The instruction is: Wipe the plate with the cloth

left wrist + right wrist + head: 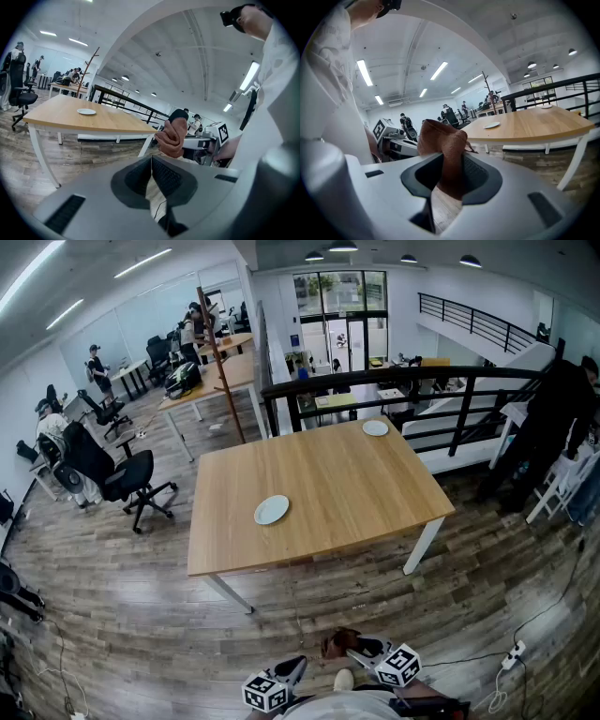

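Head view first: I see the wooden table (328, 484) mid-frame, with the plate (272, 510) lying flat toward the 7 o'clock part of its top. A second plate (375, 427) lies near the 1 o'clock corner. Both my claws hang low at 6 o'clock in the frame, well apart from the table. The left gripper (296, 667) sits at about 7 o'clock of the right gripper (351, 649), which carries the brown cloth (336, 643) bunched at its tip.

Left gripper view: my left gripper (151, 161) has its jaws pressed together with nothing between them. Beyond them, at 1 o'clock, the cloth (171, 136) hangs in a wad. The plate (86, 111) shows small on the table (103, 123) at 10 o'clock.

Right gripper view: my right gripper (449, 165) is clamped on the cloth (440, 137), which stands up out of the jaws in a crumpled fold. The plate (491, 125) rests on the table (534, 125) at 2 o'clock, well apart from the cloth.
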The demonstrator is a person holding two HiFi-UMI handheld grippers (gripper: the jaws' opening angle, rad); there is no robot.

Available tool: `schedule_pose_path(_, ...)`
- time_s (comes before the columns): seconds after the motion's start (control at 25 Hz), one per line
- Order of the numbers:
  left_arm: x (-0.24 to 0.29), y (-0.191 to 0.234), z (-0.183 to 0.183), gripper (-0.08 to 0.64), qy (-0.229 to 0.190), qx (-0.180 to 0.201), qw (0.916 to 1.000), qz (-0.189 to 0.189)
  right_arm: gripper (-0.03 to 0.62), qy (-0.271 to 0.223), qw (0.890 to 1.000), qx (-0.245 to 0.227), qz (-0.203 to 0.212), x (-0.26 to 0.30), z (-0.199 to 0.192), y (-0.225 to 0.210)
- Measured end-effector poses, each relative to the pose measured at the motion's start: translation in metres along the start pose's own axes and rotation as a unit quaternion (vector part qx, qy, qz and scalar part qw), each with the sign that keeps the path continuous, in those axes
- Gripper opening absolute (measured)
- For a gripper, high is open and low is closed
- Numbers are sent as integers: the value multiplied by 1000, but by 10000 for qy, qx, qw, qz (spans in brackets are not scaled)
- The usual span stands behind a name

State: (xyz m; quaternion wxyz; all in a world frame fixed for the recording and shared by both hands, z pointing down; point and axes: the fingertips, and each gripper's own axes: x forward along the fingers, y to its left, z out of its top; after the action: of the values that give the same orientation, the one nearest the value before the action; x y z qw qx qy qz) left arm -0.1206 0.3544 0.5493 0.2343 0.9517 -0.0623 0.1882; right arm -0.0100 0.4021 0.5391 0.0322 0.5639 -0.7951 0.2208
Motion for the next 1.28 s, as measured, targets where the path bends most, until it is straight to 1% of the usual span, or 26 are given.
schedule_pose_path(0.16,-11,7,2,14,-35,9,10000,22,123,-288,9994,215,15,6,9,7)
schedule_pose_path(0.24,-15,10,1,14,-43,-6,10000,32,123,-346,9991,254,-12,7,12,9)
schedule_pose_path(0.68,-13,9,3,14,-116,-17,9999,6,123,-196,9995,195,-157,5,8,5)
schedule_pose_path(1.28,-7,23,15,14,-114,17,9999,74,123,-146,9997,171,-93,24,16,-5)
